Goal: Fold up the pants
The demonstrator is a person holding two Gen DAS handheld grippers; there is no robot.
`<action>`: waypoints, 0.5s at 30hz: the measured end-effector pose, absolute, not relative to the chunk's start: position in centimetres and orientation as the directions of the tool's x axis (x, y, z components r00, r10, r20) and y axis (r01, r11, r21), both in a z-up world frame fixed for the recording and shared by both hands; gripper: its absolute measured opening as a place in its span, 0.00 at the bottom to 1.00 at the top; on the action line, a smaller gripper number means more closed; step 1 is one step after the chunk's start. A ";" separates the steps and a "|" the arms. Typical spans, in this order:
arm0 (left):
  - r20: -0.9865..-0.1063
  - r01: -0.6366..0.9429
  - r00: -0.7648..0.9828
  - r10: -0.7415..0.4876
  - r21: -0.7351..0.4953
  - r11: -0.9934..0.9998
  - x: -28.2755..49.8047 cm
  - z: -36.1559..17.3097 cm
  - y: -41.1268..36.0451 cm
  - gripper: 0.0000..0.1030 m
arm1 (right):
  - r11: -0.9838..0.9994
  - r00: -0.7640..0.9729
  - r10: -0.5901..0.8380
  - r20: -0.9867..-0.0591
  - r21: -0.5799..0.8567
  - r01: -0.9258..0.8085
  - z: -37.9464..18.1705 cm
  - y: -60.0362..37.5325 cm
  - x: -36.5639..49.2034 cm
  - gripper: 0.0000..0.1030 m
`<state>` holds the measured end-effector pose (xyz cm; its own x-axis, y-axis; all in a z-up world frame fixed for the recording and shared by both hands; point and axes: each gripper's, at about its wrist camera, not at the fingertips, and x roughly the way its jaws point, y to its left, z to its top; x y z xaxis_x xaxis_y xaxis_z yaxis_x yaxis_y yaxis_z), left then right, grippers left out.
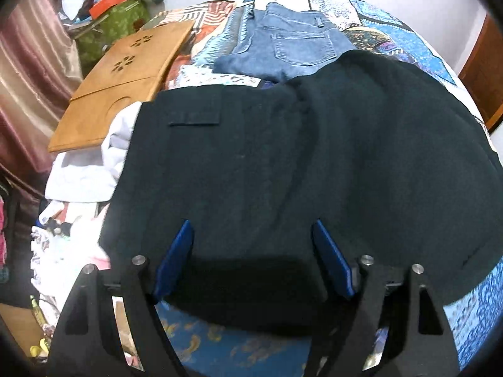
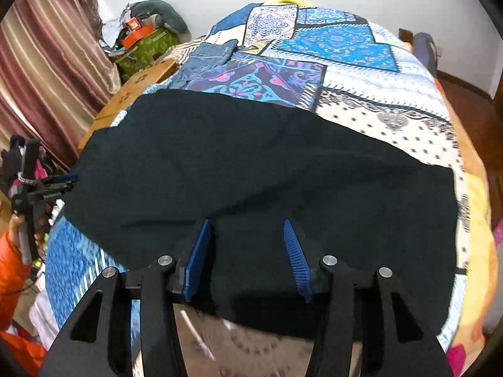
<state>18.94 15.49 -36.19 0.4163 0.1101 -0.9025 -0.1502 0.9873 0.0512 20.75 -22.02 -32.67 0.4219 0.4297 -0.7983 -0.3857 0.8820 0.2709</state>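
While both jaws stand apart, gripping nothing, the left hand-held gripper (image 1: 251, 260) and right hand-held gripper (image 2: 246, 259) hover over the dark pants (image 1: 283, 163), spread on the bed (image 2: 393, 106) ahead; folding seems barely begun.

black pants (image 1: 283, 163) spread across bed
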 end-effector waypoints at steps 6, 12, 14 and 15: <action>-0.881 -0.120 0.448 0.150 0.106 0.987 18.2 -33.9 13.9 0.76 | 0.919 0.487 0.374 -0.789 0.246 -0.307 -31.0 -24.1 18.9 0.49; -0.823 -0.006 0.562 0.087 0.101 0.995 18.9 -28.9 9.0 0.77 | 0.945 0.580 0.326 -0.747 0.261 -0.196 -29.2 -27.7 16.7 0.53; -0.804 0.045 0.593 0.046 0.091 0.995 19.4 -27.3 6.7 0.77 | 0.951 0.595 0.308 -0.742 0.266 -0.160 -29.1 -28.6 16.0 0.54; -0.798 0.070 0.603 0.022 0.080 0.994 19.7 -26.7 5.6 0.77 | 0.952 0.601 0.300 -0.741 0.270 -0.142 -29.2 -29.1 15.7 0.55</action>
<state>19.66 5.61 -26.66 0.6028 0.0220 -0.7976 0.0699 0.9943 0.0802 15.66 -29.09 -29.18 0.6006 0.3002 -0.7411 -0.1421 0.9522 0.2705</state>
